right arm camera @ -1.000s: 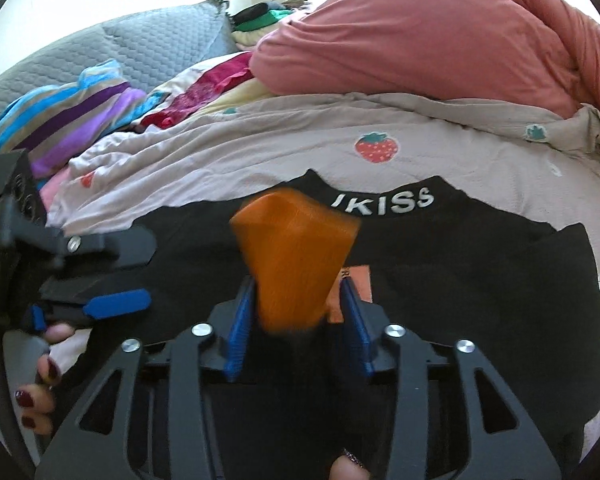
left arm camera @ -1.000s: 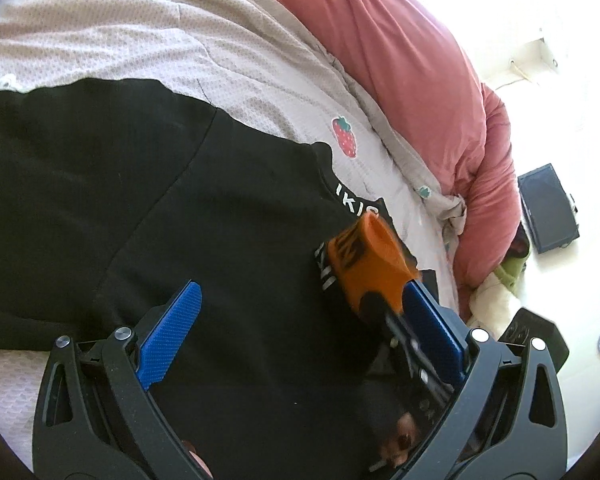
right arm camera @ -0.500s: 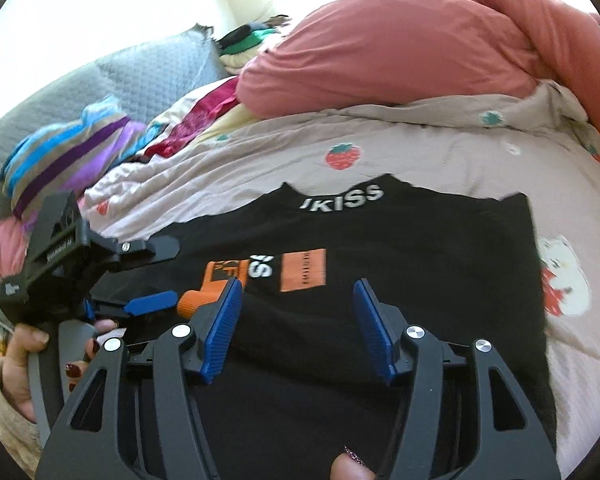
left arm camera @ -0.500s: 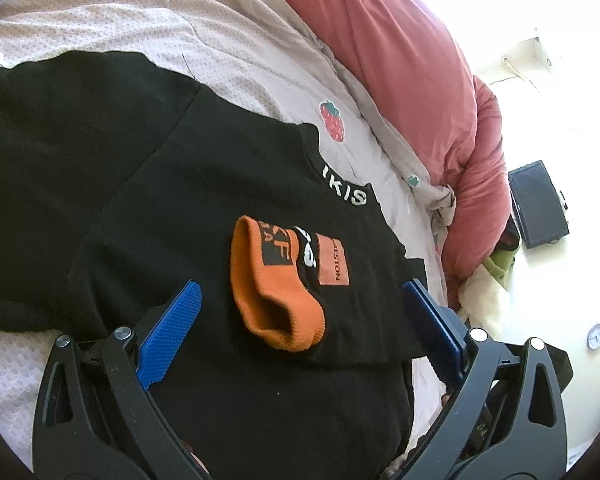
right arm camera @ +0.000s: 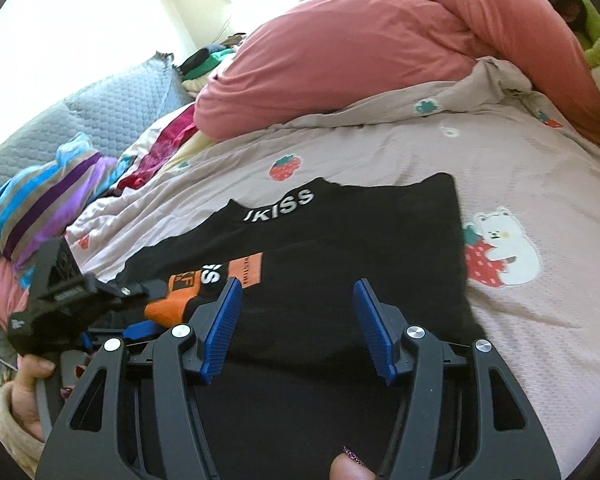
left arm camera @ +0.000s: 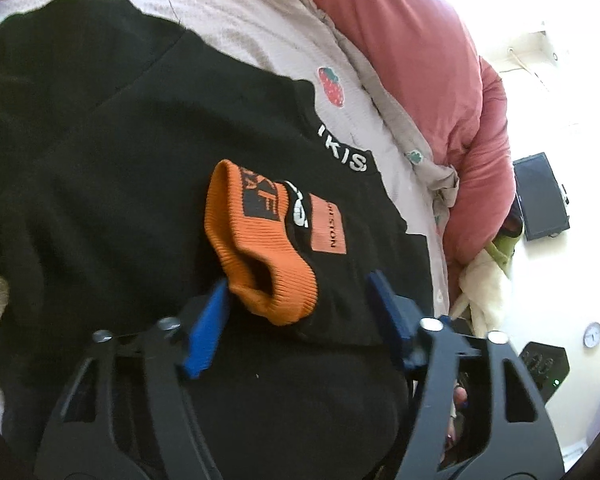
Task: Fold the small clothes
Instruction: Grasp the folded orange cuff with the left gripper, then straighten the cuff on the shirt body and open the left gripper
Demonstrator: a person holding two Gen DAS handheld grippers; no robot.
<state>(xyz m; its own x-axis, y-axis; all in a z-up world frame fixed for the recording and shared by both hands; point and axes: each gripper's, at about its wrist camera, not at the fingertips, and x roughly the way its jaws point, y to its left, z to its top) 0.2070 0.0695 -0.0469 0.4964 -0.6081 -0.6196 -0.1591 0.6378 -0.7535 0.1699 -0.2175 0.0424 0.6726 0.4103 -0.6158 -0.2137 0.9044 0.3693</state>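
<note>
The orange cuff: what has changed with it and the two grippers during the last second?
The right gripper let go of the orange cuff, laid it on the black sweatshirt, and drew away sideways. The left gripper came up to the cuff, and its fingers are closing around it. The sweatshirt stayed spread flat on the bed.

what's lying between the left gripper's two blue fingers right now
The orange cuff of the black sweatshirt lies between the closing left gripper's fingers, clearest in the left wrist view.
</note>
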